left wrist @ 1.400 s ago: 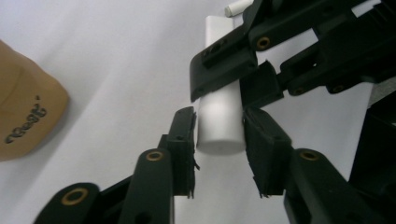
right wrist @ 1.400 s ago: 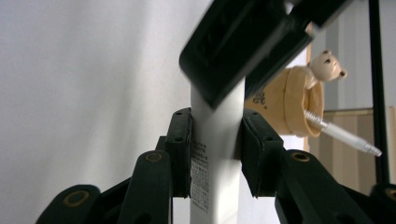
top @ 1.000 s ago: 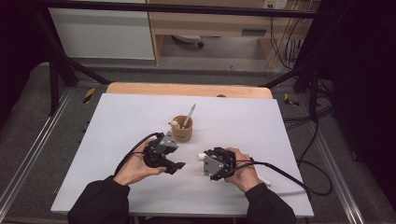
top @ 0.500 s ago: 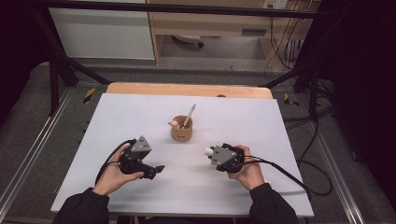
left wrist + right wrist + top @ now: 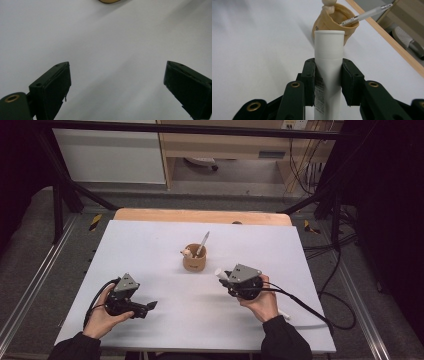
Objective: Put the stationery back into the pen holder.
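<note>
A tan wooden cup (image 5: pixel 194 261) stands mid-table with a white pen (image 5: pixel 202 244) leaning in it and a small rounded figure on its rim. My right gripper (image 5: pixel 227 281) sits just right of the cup, shut on a white tube (image 5: pixel 220 272). The tube (image 5: pixel 329 50) stands between the pads of my right gripper (image 5: pixel 328 82), capped end toward the cup (image 5: pixel 332 20) and pen (image 5: pixel 367 13). My left gripper (image 5: pixel 150 306) lies low at the front left. My left gripper (image 5: pixel 117 85) has just been opening, with nothing between its wide jaws. The cup's base (image 5: pixel 110 1) shows far ahead.
The white table top (image 5: pixel 150 245) has a wooden strip (image 5: pixel 200 216) along its far edge. Cables (image 5: pixel 310 310) trail off the right side. Metal frame rails flank the table, and a shelf unit (image 5: pixel 235 145) stands beyond it.
My left hand has drawn back from beside the cup to the front left of the table and sunk lower, its jaws spreading. The right hand with the tube has hardly moved.
</note>
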{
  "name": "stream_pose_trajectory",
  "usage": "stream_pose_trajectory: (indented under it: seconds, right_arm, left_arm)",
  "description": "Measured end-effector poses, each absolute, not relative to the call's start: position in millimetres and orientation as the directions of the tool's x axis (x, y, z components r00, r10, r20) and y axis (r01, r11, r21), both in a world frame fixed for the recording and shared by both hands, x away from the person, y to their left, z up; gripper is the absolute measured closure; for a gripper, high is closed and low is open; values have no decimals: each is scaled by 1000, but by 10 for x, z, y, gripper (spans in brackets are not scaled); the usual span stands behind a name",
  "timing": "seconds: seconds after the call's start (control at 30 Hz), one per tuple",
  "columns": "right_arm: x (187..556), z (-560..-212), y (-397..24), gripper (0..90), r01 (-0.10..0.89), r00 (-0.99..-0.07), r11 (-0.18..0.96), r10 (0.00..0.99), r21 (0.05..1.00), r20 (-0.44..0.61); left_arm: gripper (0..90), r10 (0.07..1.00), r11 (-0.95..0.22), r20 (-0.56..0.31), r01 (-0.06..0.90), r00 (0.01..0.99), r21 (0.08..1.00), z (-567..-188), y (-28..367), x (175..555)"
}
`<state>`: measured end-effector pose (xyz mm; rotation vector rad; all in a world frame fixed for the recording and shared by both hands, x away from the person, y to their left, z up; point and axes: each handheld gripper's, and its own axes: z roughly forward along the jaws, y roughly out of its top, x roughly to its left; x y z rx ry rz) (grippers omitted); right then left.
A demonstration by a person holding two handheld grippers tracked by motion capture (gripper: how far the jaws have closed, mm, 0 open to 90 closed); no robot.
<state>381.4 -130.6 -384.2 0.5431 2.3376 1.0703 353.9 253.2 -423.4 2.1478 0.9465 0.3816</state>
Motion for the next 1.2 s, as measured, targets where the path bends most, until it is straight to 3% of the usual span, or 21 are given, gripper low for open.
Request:
stream_pose_trajectory:
  seconds: [0.2, 0.7, 1.2]
  right_arm:
    - [3913, -3779, -1289, 669, 238, -757, 491, 635, 838, -156]
    - [4215, -3636, -995, 670, 287, -684, 239, 729, 928, 24]
    - [4583, -3572, -725, 669, 316, -657, 164, 749, 934, 90]
  left_arm:
    - [66, 753, -420, -39, 526, 657, 740, -4291, 2648, 3519]
    - [63, 778, -383, -64, 553, 625, 740, -4374, 2793, 3521]
    - [63, 779, -373, -79, 562, 622, 738, -4402, 2801, 3529]
